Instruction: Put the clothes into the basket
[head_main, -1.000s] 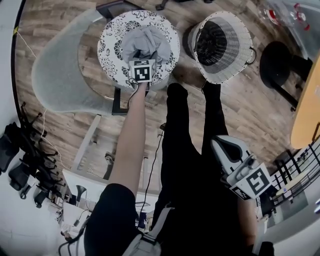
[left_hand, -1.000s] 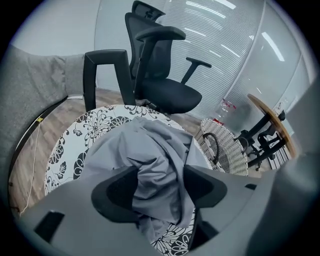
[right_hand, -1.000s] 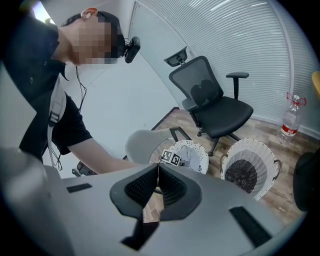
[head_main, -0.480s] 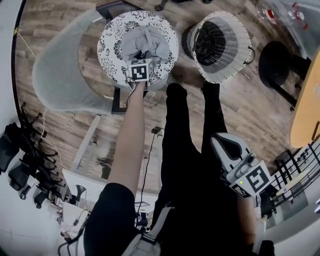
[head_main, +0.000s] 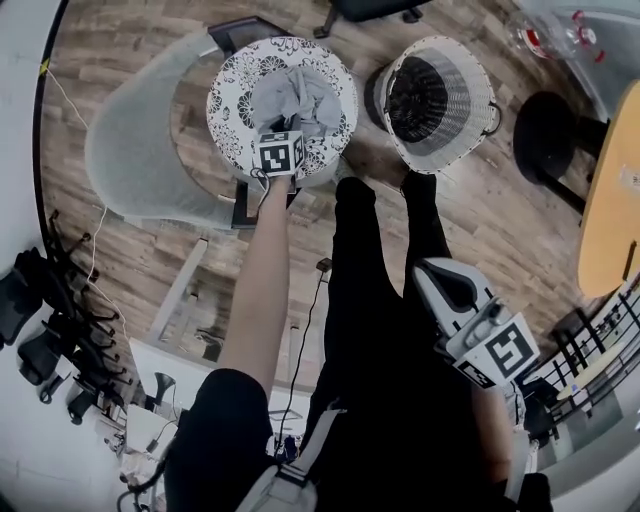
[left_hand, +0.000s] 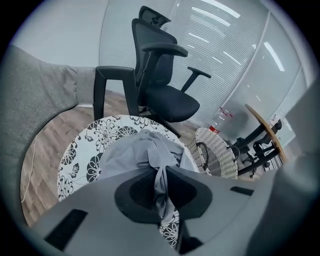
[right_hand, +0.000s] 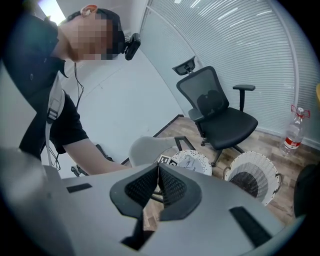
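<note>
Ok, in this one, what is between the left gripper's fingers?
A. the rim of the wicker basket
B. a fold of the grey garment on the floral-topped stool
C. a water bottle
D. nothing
B: the left gripper, whose fingers have just been closing, pinches a fold of the grey garment lying on the floral-topped stool; the wicker basket stands apart.

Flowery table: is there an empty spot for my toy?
Yes. The table's left side, between the grey cloth and the rim, is bare; so is a thin strip at the far edge. The middle and near edge are crowded: the cloth lies there, and the left claw has just closed on it.
</note>
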